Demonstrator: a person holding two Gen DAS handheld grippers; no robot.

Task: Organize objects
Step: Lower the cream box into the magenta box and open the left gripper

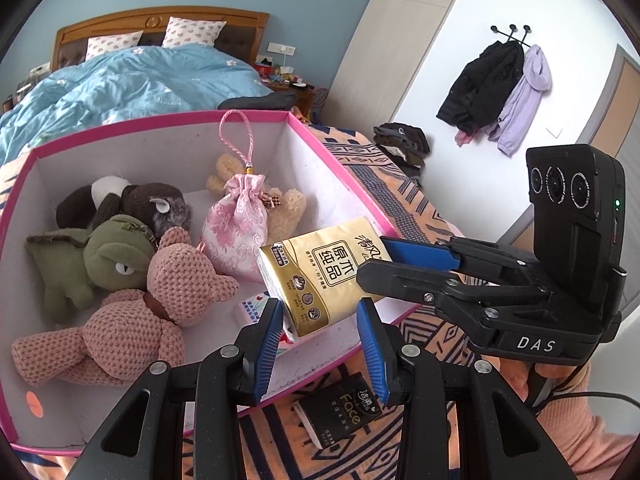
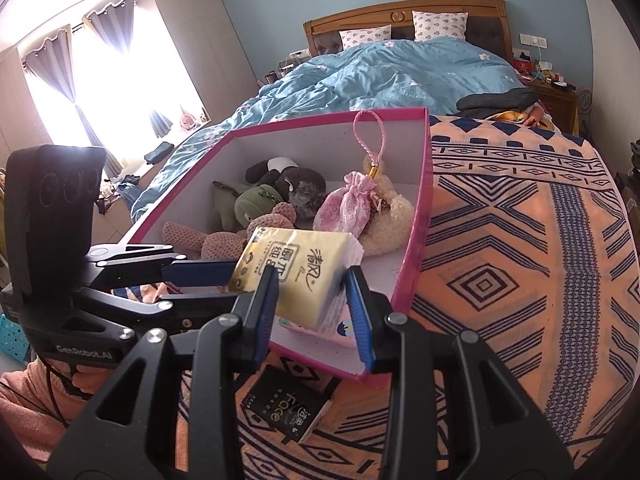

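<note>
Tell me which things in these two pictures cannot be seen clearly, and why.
- Flat packet under the yellow tissue pack, left wrist view: mostly covered, print unreadable.
- Black tissue pack, right wrist view: partly behind the right gripper.
- Brown plush: half hidden by other toys.

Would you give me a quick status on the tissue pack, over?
Left gripper and right gripper both shut on yellow tissue pack. Pack held over near corner of pink box, not yet down. Black pack on blanket outside box.
</note>
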